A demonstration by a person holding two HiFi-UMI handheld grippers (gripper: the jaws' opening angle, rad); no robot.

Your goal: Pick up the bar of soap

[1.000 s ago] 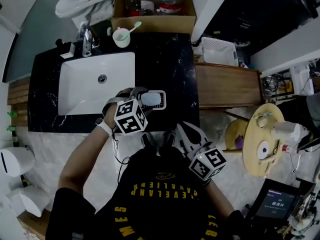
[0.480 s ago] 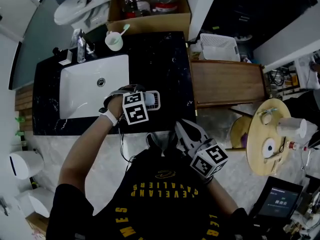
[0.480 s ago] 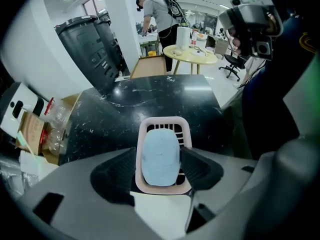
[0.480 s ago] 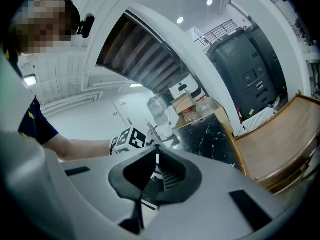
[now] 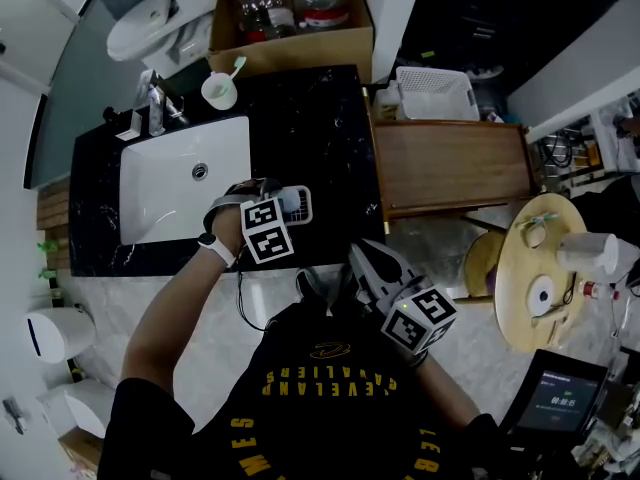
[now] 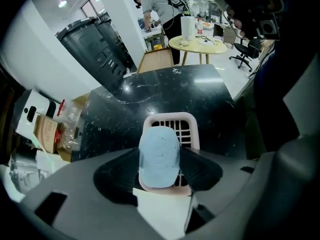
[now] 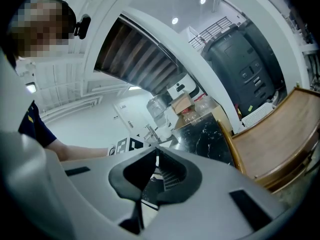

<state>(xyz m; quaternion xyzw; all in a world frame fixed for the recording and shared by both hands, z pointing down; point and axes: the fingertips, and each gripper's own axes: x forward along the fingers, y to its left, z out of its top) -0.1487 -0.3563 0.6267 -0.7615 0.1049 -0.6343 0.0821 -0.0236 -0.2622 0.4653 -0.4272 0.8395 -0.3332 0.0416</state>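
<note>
A pale blue bar of soap (image 6: pixel 159 156) lies over a pink slatted soap dish (image 6: pixel 170 121) on the black marble counter (image 6: pixel 165 91). My left gripper (image 6: pixel 159 157) is shut on the soap, one dark pad pressing each long side. In the head view the left gripper (image 5: pixel 283 206) reaches over the dish (image 5: pixel 297 204), right of the sink. I cannot tell whether the soap still touches the dish. My right gripper (image 5: pixel 365 258) is held near the person's chest, off the counter's front edge. In the right gripper view the right gripper (image 7: pixel 156 156) has its pads together on nothing.
A white sink (image 5: pixel 160 183) with a faucet (image 5: pixel 152 98) fills the counter's left half. A cup with a toothbrush (image 5: pixel 218 90) stands behind it. A cardboard box of bottles (image 5: pixel 290 38), a white basket (image 5: pixel 435 93) and a wooden table (image 5: pixel 450 168) lie beyond and to the right.
The head view has drifted, so the counter sits a little further left. My left gripper stays at the soap dish. The right gripper has hardly moved.
</note>
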